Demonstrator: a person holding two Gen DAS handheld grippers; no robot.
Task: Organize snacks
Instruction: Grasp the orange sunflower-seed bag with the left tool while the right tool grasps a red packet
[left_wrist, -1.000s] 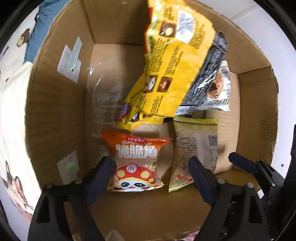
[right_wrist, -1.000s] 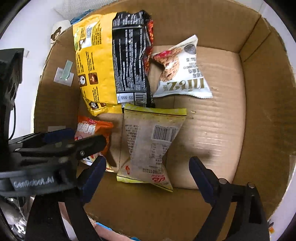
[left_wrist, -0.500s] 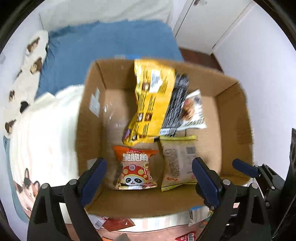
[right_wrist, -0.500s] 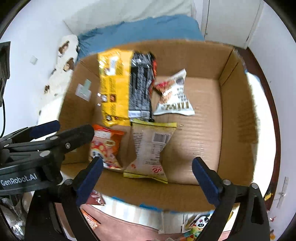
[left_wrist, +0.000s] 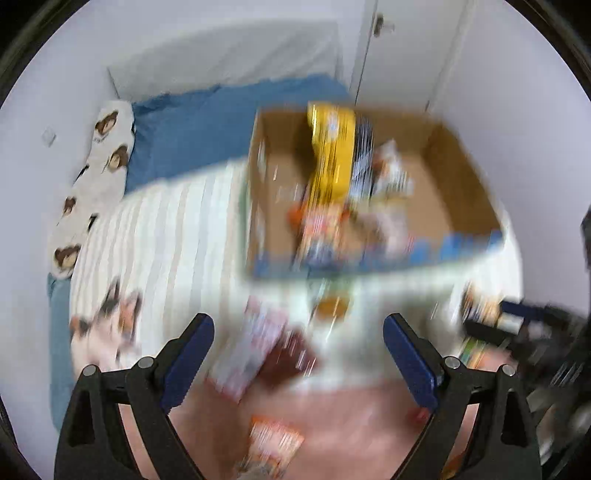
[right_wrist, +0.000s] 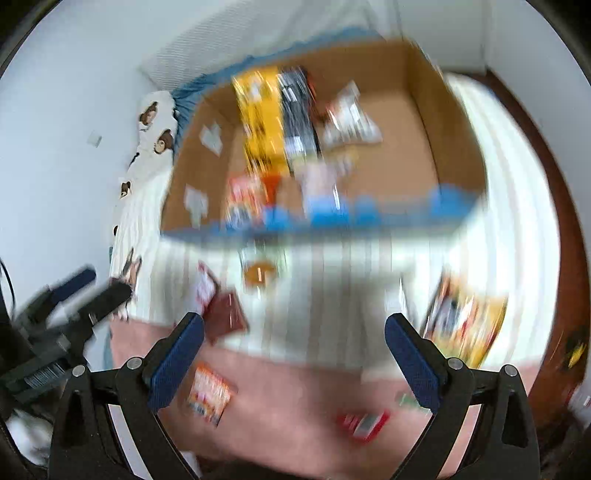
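Both claws pulled back from the cardboard box (left_wrist: 458, 155) | left claw (left_wrist: 297, 354) wide, empty | right claw (right_wrist: 293, 350) wide, empty | snack packets (right_wrist: 262, 122) in box on bed (right_wrist: 369, 280); loose packets (right_wrist: 208, 393) near bed's front edge

One cardboard box (right_wrist: 424, 122); two grippers, left (left_wrist: 298, 345), right (right_wrist: 294, 341).

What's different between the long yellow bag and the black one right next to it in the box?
The yellow bag is bright yellow and the wider of the two; the black bag is dark with pale print and narrower. The yellow bag lies nearer the box's left wall, the black bag nearer the middle. Both are long packets lying side by side, lengthwise, at the far end of the cardboard box. Blur hides finer detail.
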